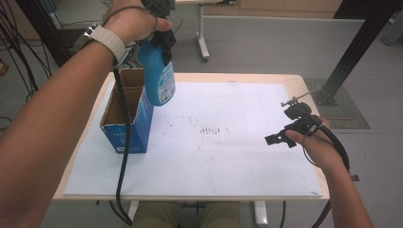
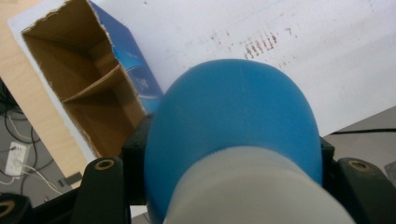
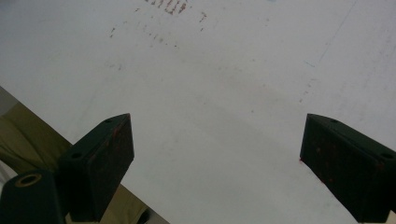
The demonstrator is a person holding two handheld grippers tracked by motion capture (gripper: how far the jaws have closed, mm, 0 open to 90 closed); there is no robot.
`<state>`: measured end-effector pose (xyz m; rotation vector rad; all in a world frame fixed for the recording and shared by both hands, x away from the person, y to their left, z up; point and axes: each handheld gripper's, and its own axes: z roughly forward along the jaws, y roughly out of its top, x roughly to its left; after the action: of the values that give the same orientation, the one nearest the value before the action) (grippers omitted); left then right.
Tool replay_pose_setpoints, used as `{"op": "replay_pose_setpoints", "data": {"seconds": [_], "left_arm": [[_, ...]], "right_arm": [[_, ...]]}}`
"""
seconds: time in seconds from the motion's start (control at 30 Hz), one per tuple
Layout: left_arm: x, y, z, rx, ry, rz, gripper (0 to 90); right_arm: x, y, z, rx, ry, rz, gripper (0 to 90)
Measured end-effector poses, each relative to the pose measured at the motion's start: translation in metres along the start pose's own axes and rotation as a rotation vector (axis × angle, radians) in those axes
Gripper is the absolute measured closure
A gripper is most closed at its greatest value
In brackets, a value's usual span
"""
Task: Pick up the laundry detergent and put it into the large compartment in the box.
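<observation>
The left gripper (image 1: 164,38) clamps the blue bottle (image 1: 159,76) upper left, clear above the divided box (image 1: 127,121). The right gripper (image 1: 285,137) idles wide-jawed and empty at right, out of the way.

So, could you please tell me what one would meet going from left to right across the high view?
Cardboard box → blue bottle in the left hand-held gripper → reddish marks on the white sheet → right hand-held gripper.

The blue bottle (image 1: 158,76) is a smooth plastic one with a pale label low on its side and a whitish band below its rounded shoulder in the left gripper view (image 2: 233,126). It hangs upright in the air, base down, clamped at its neck, above the edge of the open cardboard box (image 1: 127,114) with a blue outside.
</observation>
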<state>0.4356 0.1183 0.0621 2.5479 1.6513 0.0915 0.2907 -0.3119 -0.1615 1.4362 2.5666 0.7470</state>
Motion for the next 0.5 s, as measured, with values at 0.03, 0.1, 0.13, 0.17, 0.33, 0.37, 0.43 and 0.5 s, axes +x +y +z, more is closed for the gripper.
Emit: {"op": "replay_pose_setpoints", "data": {"seconds": [0.03, 0.1, 0.13, 0.17, 0.33, 0.37, 0.43, 0.5], "left_arm": [[0.000, -0.001, -0.002, -0.002, 0.004, -0.003, 39.3], [0.001, -0.002, -0.005, -0.002, 0.008, -0.015, 39.3], [0.002, -0.003, -0.006, -0.003, 0.006, -0.023, 39.3], [0.005, -0.004, -0.008, -0.003, 0.001, -0.031, 39.2], [0.020, -0.009, -0.012, 0.005, -0.009, -0.084, 39.2], [0.022, -0.011, -0.013, 0.001, -0.005, -0.089, 39.2], [0.026, -0.013, -0.014, 0.001, -0.003, -0.101, 39.2], [0.034, -0.016, -0.015, -0.003, -0.009, -0.121, 39.2]], "right_arm": [[0.000, 0.000, 0.000, 0.001, 0.001, 0.003, 9.4], [-0.001, -0.001, 0.000, -0.004, 0.001, 0.001, 9.4], [-0.001, -0.001, 0.000, -0.005, 0.002, 0.001, 9.5], [-0.001, -0.002, 0.000, -0.007, 0.003, 0.000, 9.5], [-0.002, -0.003, 0.000, -0.008, 0.005, -0.002, 9.4], [-0.001, -0.004, 0.001, -0.007, 0.006, -0.001, 9.4], [-0.001, -0.004, 0.000, -0.008, 0.006, -0.001, 9.5], [-0.001, -0.004, 0.000, -0.009, 0.007, -0.002, 9.4]]}}
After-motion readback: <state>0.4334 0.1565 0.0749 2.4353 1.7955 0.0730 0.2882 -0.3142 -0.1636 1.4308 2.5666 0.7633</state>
